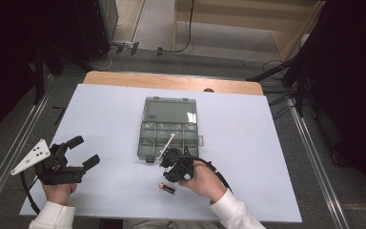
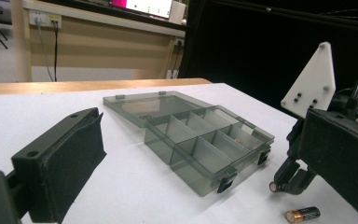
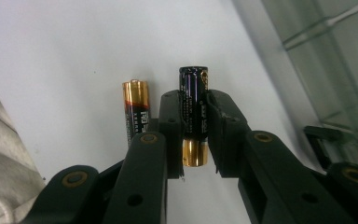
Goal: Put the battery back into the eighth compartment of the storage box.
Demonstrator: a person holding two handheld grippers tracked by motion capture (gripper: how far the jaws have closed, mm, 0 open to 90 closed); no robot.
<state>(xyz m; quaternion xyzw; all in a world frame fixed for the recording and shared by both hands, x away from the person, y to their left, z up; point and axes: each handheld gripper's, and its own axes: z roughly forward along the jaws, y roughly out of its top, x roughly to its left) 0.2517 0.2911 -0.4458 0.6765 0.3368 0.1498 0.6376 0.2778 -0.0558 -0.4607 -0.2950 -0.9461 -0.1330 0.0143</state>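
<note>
Grey floor (cables across it), pale wooden desk behind.

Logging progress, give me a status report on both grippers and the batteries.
Right gripper shut on one battery. Left gripper open, idle. Second battery lies on table. Organizer box open; nothing in the way.

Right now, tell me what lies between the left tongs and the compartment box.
Bare white table, per the high view, separates the left tongs from the compartment box.
</note>
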